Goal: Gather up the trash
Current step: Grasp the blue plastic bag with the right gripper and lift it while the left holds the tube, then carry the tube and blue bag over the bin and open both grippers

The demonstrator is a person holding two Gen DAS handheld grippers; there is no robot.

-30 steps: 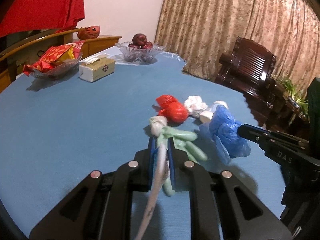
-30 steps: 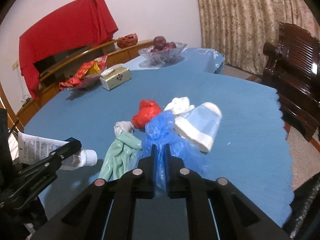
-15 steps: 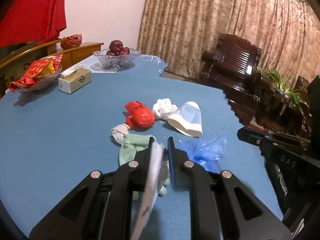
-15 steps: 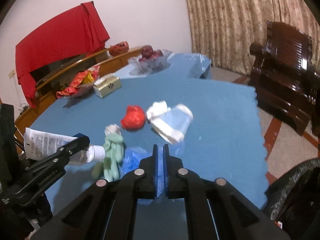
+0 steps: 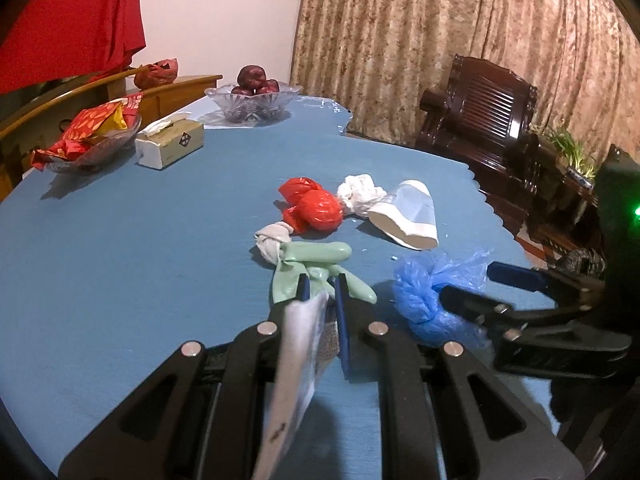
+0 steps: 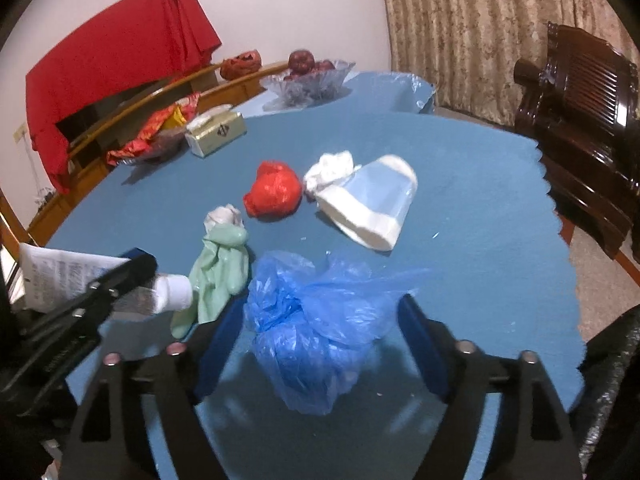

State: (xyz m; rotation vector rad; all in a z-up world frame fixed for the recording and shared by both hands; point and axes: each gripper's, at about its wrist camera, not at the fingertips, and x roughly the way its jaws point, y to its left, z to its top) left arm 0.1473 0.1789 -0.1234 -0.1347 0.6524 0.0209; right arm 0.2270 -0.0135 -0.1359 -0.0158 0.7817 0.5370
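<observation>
Right gripper (image 6: 320, 344) jaws just spread, straddling the blue plastic bag (image 6: 316, 328) lying loose between them near the table's (image 6: 480, 264) right front edge; left gripper (image 5: 320, 292) stays clenched on a white bottle (image 6: 168, 294), farther off.

- A crumpled plastic bag (image 6: 316, 332) lies on the table (image 6: 480, 216), between the spread fingers of the right gripper (image 6: 320, 344), untouched by them.
- A glove (image 6: 218, 276) is found left of the bag, with a paper wad (image 6: 224, 216) touching its far end.
- A tied bag (image 6: 274, 194) sits behind the glove; right of it are a tissue clump (image 6: 332, 168) and a cup (image 6: 372, 204) lying on its side.
- A bottle (image 6: 120, 284) is clamped in the left gripper (image 5: 320, 292), above the glove's near end.
- At the table's far side stand a tissue box (image 5: 170, 146), a snack dish (image 5: 92, 144) to its left and a fruit bowl (image 5: 254, 98) behind it.
- An armchair (image 5: 476, 120) stands beyond the table's right edge.
</observation>
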